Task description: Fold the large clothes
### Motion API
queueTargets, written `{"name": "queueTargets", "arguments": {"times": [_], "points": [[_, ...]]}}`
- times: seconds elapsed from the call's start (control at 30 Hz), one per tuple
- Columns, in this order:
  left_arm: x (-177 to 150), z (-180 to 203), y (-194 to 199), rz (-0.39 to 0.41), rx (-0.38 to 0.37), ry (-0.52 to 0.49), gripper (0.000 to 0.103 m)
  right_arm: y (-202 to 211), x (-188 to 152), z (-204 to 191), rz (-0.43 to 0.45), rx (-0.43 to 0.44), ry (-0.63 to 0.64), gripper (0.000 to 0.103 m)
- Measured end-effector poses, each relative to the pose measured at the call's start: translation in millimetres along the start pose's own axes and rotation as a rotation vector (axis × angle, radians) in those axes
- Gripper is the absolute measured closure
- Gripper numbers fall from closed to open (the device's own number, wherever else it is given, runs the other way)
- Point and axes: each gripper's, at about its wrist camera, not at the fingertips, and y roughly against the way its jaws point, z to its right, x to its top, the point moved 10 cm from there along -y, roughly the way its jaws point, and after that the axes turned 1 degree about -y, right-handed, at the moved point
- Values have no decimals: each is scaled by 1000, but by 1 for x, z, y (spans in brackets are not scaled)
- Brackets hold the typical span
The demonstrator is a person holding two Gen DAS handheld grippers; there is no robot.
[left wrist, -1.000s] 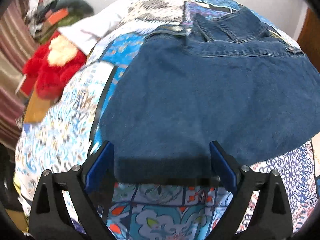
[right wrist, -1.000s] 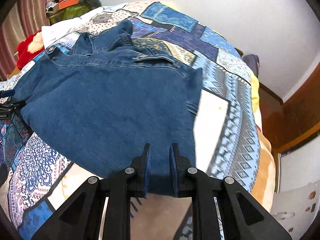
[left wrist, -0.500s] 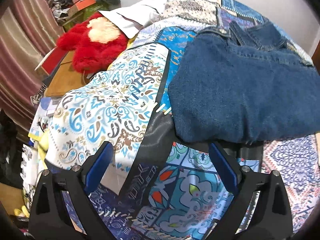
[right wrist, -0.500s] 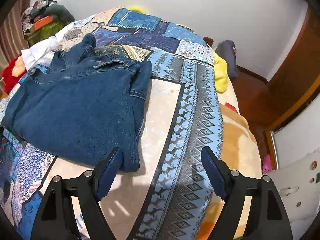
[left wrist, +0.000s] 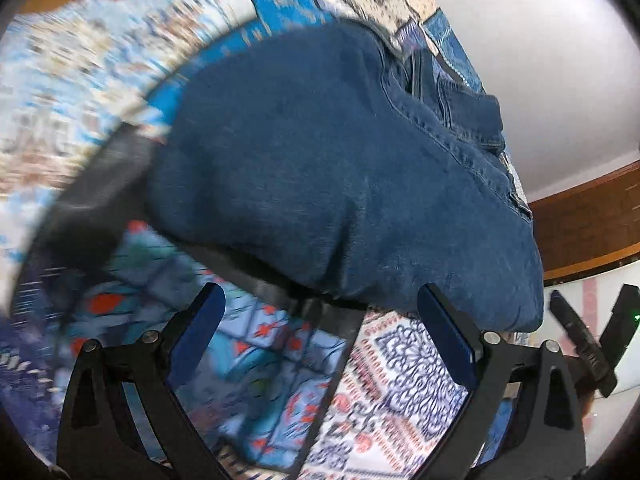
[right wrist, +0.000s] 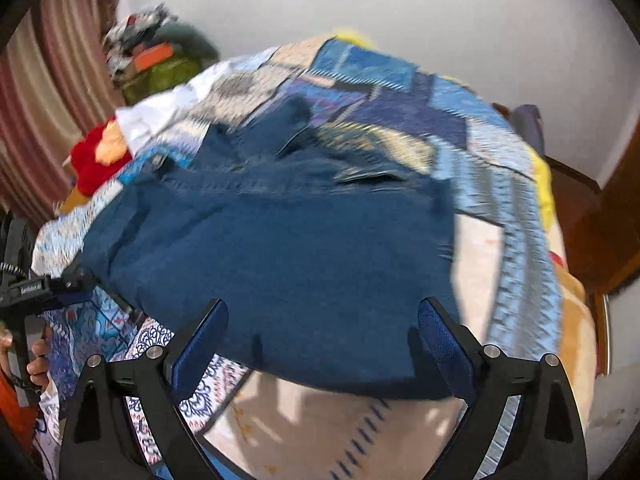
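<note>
A folded blue denim jacket (left wrist: 340,168) (right wrist: 280,248) lies on the patchwork bed quilt (left wrist: 400,380). My left gripper (left wrist: 320,316) is open just short of the jacket's near fold, its right finger (left wrist: 444,320) against the denim edge, and nothing is pinched. My right gripper (right wrist: 320,336) hangs over the jacket's near hem. Its jaws are opening, the hem lies between the spread fingers, and the pads do not press on it. Both views are blurred by motion. The left gripper's black body (right wrist: 24,288) shows at the left edge of the right wrist view.
A red plush toy (right wrist: 96,160) and a pile of clothes (right wrist: 160,52) sit past the bed's far left corner by a striped curtain (right wrist: 36,80). A person's hand (right wrist: 36,360) holds the left gripper. Wooden trim (right wrist: 600,208) and a white wall (right wrist: 480,40) bound the right and back.
The right gripper, shut on the denim hem a second ago, has spread its jaws, let go and shifted over the near hem. The left gripper has rolled and swung, staying open.
</note>
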Motion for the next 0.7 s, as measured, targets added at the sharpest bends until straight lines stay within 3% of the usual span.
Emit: {"name": "queueTargets", "arguments": {"times": [0.1,0.17,0.43,0.5,0.57,0.7], "points": [[6,4,-22,-23,-49,38,6,-27,-6,-13,-48,0,38,8],[16,4,-33,-15,-78,74,13,-46,-14,-17,-94,-7,56,8],[50,7,-50,82,-122,175,15,-54,-17,-16,-94,17,93,2],[57,1,-47,128,-81,203,41,-53,-16,-19,-102,12,106,2],[62,-3,-43,159,-75,219,55,-51,-12,-25,-104,28,112,2],[71,5,-24,212,-85,211,67,-44,6,-43,-70,71,98,2]]}}
